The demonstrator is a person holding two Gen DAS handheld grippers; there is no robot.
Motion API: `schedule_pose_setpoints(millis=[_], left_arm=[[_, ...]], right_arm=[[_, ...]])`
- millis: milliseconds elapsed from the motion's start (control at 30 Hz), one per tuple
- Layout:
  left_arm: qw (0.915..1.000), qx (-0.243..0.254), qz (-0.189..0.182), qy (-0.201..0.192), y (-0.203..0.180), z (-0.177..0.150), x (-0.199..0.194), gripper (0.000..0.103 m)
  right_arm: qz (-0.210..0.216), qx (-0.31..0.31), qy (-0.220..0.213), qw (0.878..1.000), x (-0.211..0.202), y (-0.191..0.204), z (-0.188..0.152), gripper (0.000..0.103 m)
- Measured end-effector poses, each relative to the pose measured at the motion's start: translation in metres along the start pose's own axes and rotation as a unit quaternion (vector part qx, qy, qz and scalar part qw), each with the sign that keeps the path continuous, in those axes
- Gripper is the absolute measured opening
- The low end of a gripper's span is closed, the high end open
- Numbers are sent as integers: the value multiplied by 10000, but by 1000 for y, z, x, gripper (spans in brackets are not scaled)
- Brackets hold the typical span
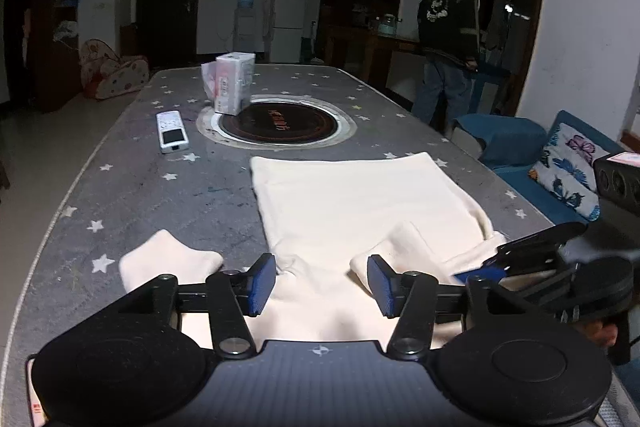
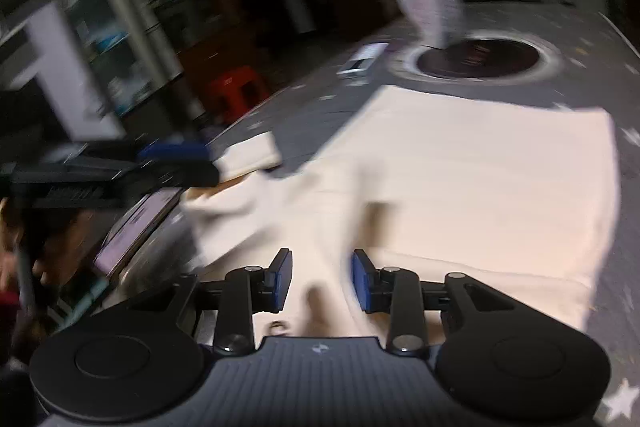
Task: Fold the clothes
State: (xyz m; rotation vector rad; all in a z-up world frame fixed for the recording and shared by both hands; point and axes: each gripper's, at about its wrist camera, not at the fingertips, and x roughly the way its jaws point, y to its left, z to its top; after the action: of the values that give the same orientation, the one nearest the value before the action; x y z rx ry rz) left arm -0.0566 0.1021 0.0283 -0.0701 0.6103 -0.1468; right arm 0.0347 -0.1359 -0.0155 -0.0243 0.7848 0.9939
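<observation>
Cream garment (image 1: 352, 203) lies flat on the counter (image 1: 132, 187), one sleeve out left, other folded in at right; both tools, left (image 1: 322, 285) and right (image 2: 320, 281), gape empty over its near edge, so a shallow pinch could drag layers and wreck the fold.

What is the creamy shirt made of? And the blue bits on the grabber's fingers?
The cream garment looks like soft, thick knit or fleece: matte, with rounded folds. The blue pads on the left gripper seem to be ribbed rubber or plastic; fine ridges show, but I can't say which.
</observation>
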Motion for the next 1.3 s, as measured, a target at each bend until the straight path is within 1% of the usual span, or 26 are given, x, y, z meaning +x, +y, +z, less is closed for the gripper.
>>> schedule_pose_setpoints(millis=[100, 167, 233, 300, 367, 433, 467, 533, 567, 600, 667, 733, 767, 833, 867, 900, 933, 967, 1000, 1200, 1267, 1300], left_arm=[[10000, 57, -22, 46, -5, 0, 4, 55], [9999, 69, -57, 73, -8, 0, 7, 55], [9998, 60, -175, 105, -10, 1, 10, 57], [9996, 146, -219, 107, -15, 0, 10, 57], [9992, 251, -247, 188, -18, -2, 10, 57], [9987, 346, -182, 329, -18, -8, 15, 57], [9983, 394, -149, 399, -18, -10, 17, 56], [9975, 450, -137, 523, -19, -15, 23, 55], [9972, 495, -170, 534, -21, -17, 26, 49], [9968, 543, -198, 545, -23, -18, 30, 46], [9958, 730, -127, 547, -30, -21, 37, 46], [9943, 910, -58, 550, -36, -23, 44, 44], [9941, 926, -43, 555, -36, -24, 45, 43], [9938, 956, -12, 566, -37, -25, 47, 37], [9936, 972, 3, 572, -37, -25, 48, 30], [9934, 987, 18, 578, -37, -26, 49, 25], [9932, 1003, 34, 583, -37, -26, 50, 23], [9930, 1018, 49, 589, -37, -27, 50, 17], [9928, 1033, 64, 595, -37, -27, 51, 15], [9940, 983, 66, 474, -39, -21, 48, 12], [9943, 976, 81, 419, -40, -18, 47, 12], [9946, 959, 74, 388, -41, -15, 47, 12]], right_arm=[[131, -462, 107, 9988, 2, 23, -4, 34], [208, -554, 105, 9982, 0, 29, -5, 34], [238, -713, 116, 9971, -2, 34, -7, 34], [177, -832, 127, 9963, -2, 39, -9, 34], [151, -885, 107, 9959, -5, 44, -12, 34], [62, -961, 6, 9954, -13, 45, -13, 33], [-92, -959, -53, 9953, -18, 42, -12, 33], [-546, -877, -147, 9945, -28, 31, -9, 33], [-825, -803, -158, 9932, -31, 22, -9, 33], [-1119, -724, -161, 9909, -34, 12, -8, 33], [-1682, -680, -136, 9833, -38, -6, -9, 33], [-2004, -678, -93, 9773, -40, -20, -9, 33], [-2064, -693, -72, 9760, -41, -24, -9, 33], [-2102, -812, -30, 9743, -39, -29, -9, 33], [-2116, -903, 4, 9732, -37, -31, -10, 33], [-2131, -1007, 40, 9718, -35, -34, -11, 33], [-2121, -1060, 71, 9715, -33, -36, -11, 33], [-2099, -1065, 87, 9719, -33, -40, -12, 32], [-2081, -1061, 96, 9723, -34, -43, -13, 32], [-1755, -1071, 217, 9784, -40, -55, -13, 32], [-1804, -1099, 217, 9772, -41, -56, -13, 25], [-1842, -1119, 215, 9763, -42, -56, -14, 18]])
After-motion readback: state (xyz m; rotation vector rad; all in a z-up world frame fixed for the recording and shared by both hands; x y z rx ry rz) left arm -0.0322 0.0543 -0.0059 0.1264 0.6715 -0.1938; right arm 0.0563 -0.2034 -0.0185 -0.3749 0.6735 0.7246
